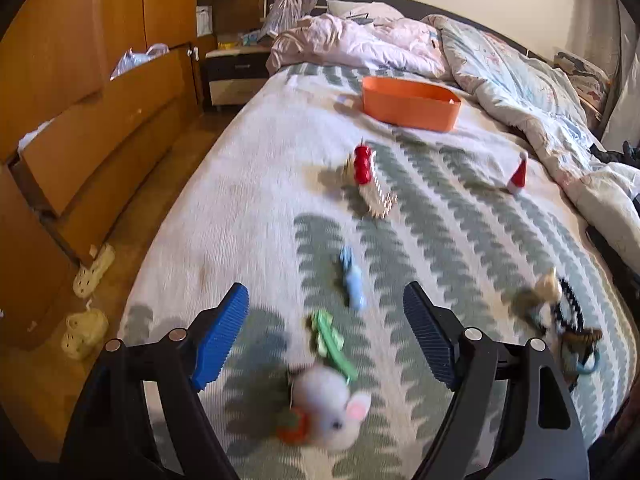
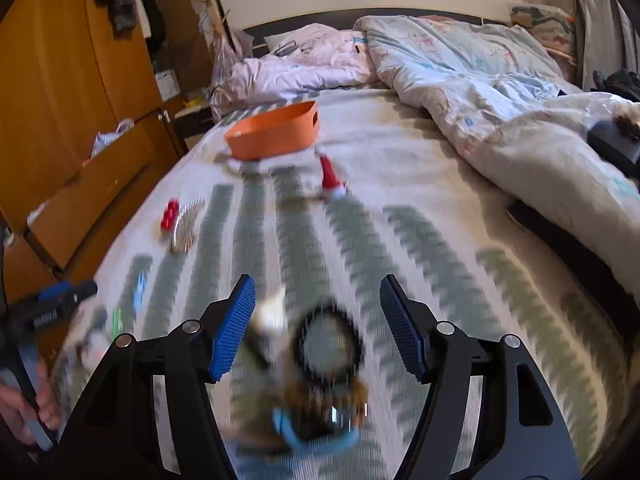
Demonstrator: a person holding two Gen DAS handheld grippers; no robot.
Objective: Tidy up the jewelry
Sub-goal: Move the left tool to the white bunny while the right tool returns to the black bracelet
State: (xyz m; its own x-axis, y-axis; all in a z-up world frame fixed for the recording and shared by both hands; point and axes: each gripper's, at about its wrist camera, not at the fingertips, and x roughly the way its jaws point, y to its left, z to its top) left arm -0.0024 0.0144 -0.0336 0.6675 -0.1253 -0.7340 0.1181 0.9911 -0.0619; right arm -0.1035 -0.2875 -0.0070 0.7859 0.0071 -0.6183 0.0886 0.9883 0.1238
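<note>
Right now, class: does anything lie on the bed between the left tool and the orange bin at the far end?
Yes. A green clip, a blue clip and, farther on, a red clip beside a comb lie on the blanket along the way from the left tool to the orange bin.

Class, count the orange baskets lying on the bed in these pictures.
1. The orange basket sits far up the bedspread, near the rumpled duvets. Bedding could hide others.
</note>
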